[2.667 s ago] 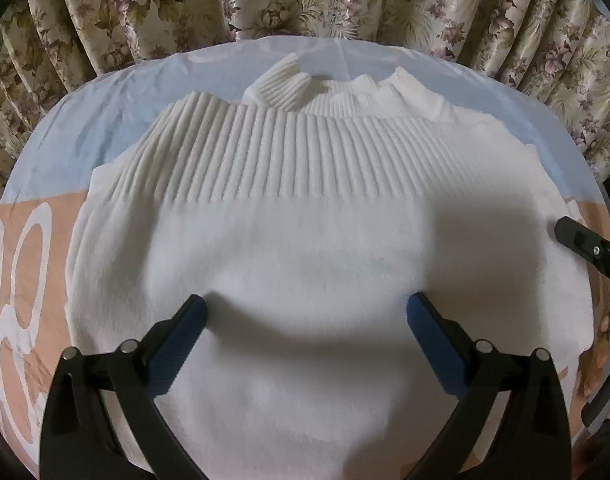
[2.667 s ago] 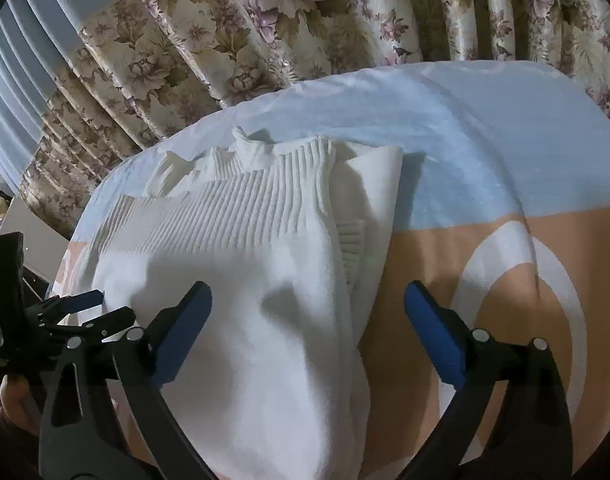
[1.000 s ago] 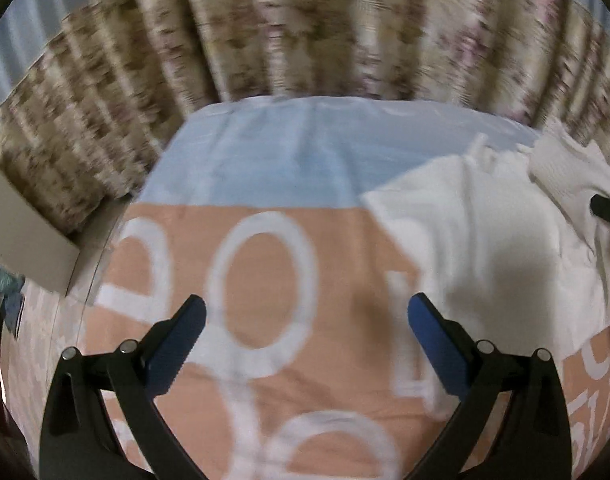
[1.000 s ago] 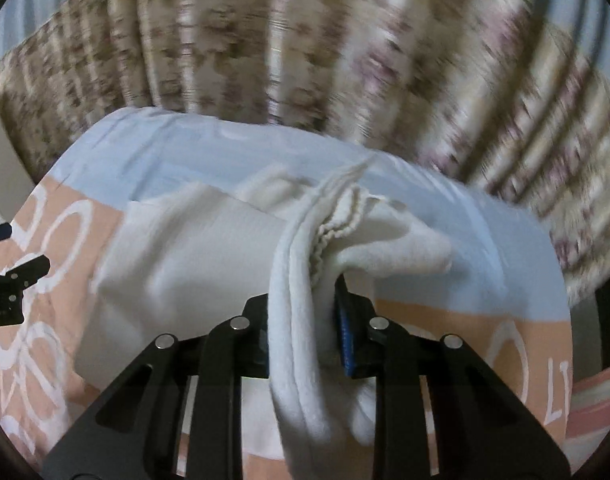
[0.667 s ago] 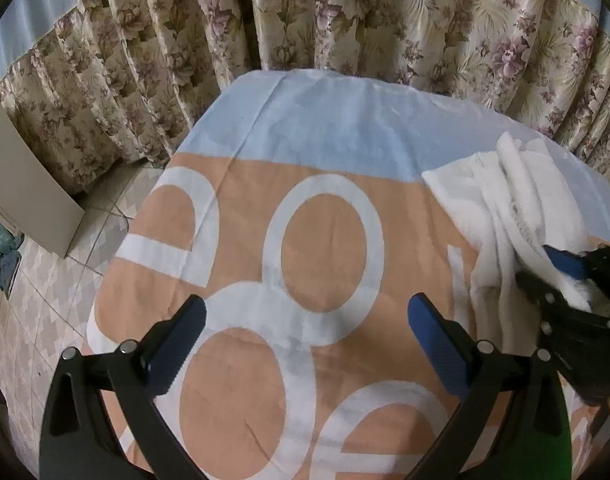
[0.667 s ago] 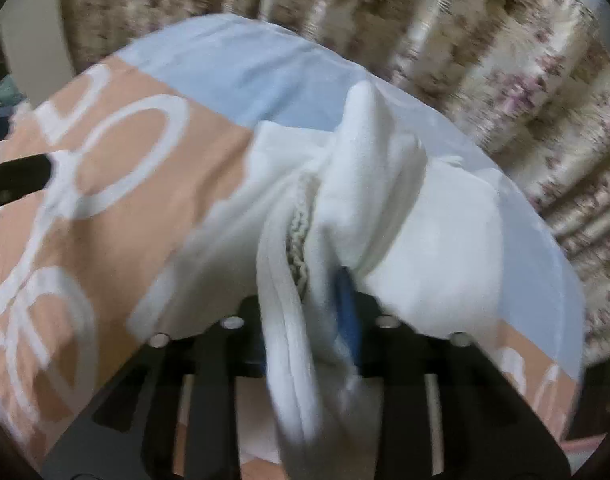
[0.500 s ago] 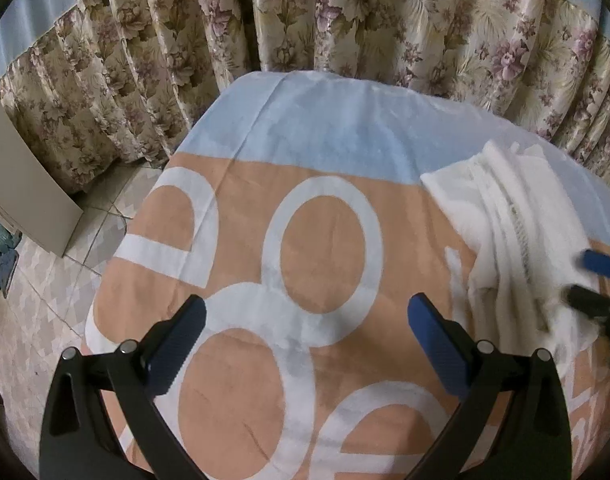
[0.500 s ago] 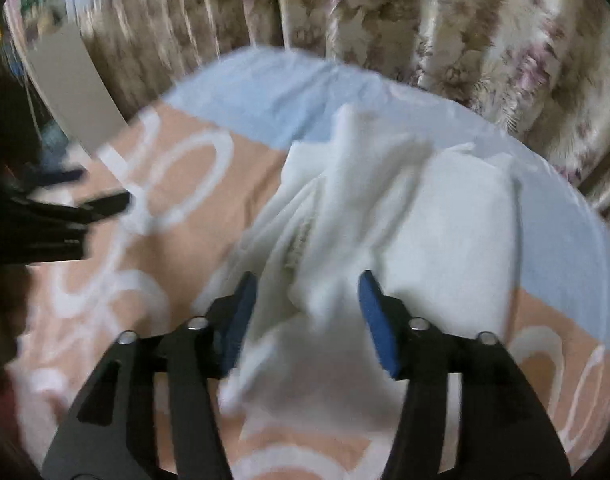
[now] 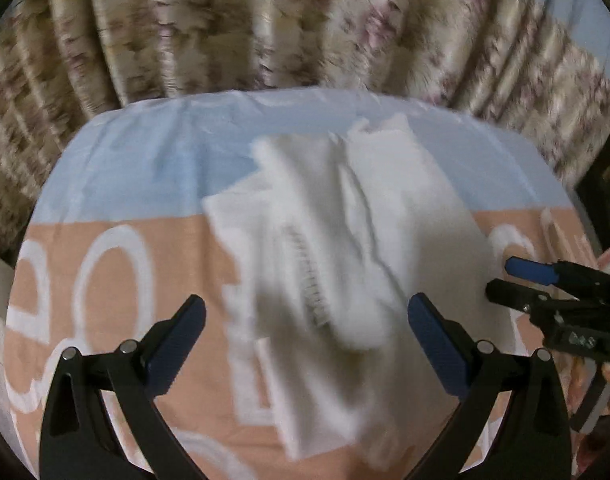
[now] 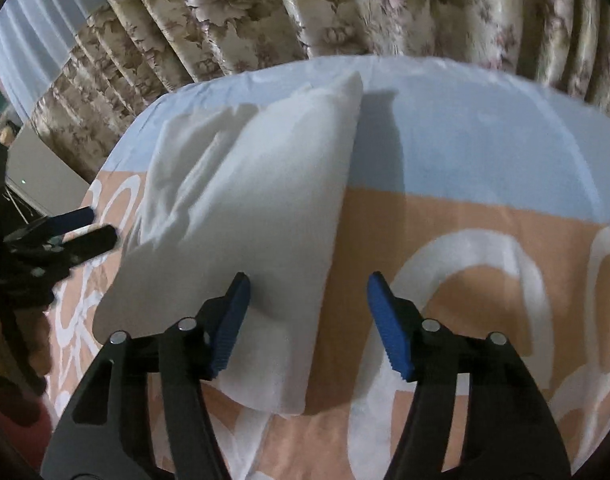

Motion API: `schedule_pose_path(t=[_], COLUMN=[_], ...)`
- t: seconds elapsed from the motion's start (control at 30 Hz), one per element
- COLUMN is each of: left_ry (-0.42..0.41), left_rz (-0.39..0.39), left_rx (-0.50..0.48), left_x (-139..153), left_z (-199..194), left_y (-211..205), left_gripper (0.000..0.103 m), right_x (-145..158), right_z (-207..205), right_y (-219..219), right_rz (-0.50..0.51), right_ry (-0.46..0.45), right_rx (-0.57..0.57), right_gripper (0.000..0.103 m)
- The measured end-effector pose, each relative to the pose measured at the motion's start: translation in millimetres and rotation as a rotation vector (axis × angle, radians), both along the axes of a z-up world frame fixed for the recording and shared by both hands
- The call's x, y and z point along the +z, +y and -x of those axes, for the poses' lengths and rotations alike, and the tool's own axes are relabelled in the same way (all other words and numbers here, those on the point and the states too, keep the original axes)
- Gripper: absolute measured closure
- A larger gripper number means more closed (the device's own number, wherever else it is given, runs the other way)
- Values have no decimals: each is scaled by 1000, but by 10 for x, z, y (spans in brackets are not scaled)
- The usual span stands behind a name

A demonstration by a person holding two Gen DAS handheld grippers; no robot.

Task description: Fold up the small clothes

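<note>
A white knit sweater (image 9: 337, 248) lies folded in a rumpled bundle on the orange and light blue table cover (image 9: 117, 184). My left gripper (image 9: 305, 312) hangs open above its near end, nothing between the blue pads. In the right wrist view the sweater (image 10: 257, 184) stretches away to the left of centre. My right gripper (image 10: 308, 284) hovers over its near right edge; its jaws are closing slightly, and neither pad presses the fabric. Each gripper shows in the other's view: the right gripper (image 9: 509, 276) beside the sweater, the left gripper (image 10: 89, 226) at its left side.
Flowered curtains (image 10: 305, 12) hang close behind the table's far edge. White letters are printed on the orange part of the cover (image 10: 485, 248). A person's hand (image 10: 37, 344) holds the left gripper's handle. A pale board (image 10: 45, 172) stands on the floor at the left.
My right gripper has let go of the sweater, which now lies folded on the cover, and has sunk over its edge. My left gripper swung from the bare cover to above the sweater.
</note>
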State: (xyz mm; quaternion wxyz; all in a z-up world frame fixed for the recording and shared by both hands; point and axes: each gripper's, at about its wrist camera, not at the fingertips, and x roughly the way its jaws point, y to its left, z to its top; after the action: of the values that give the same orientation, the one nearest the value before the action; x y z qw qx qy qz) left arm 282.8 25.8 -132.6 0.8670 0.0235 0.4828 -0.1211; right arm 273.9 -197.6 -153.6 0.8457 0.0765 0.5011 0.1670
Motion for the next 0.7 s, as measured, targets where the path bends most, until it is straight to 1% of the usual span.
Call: schedule_pose_path(t=[0.07,0.13,0.2,0.23,0.27,0.3,0.33,0.4,0.43,0.47,0.5,0.57,0.7], left_ry=[10,27,40,48,56,68,74,69,62,51,46,44,53], left_rz=[-33,-67,-68,-58,-42,-12,13,10,2,-14,-20,-21,-12], left_rx=[-2,3,9,11,7,-1,-2,-13,-18,-22,-23,-20,-9], left_x=[-90,-184,-241,-268,-283,-295,-301,-283,-267,-241,-221,-175,-170], left_z=[-109,-216,-275,-303,-302,-293,-295,-268,-246,-213,-180,-100,0], left_y=[-107,-155,-95,-60,-34,20,46,56,47,40,42,88,245], left_gripper=[2,3,4,8,18,26,29,41,45,51,55,58,60], right_x=[-39,-51,-63,-69,-84,-86,-92,-98,-85,-53,-17,36,117], right_z=[18,33,47,58,56,49,54,48,54,72,93,120,167], right_y=[3,5,-21,-36,-31,-24,11,87,137,200,260,320,460], right_rz=[-10,-15,-20,-24,-24,-19,-3,24,38,62,81,75,75], right_ry=[1,-9,-16,-18,-18,-19,-21,-24,-32,-51,-70,-83,-80], right_rx=[7,16,21,24,32,38,52,76,87,96,107,118,152], right_gripper=[45,50,55,57,63,68,71,86,88,91,92,93,93])
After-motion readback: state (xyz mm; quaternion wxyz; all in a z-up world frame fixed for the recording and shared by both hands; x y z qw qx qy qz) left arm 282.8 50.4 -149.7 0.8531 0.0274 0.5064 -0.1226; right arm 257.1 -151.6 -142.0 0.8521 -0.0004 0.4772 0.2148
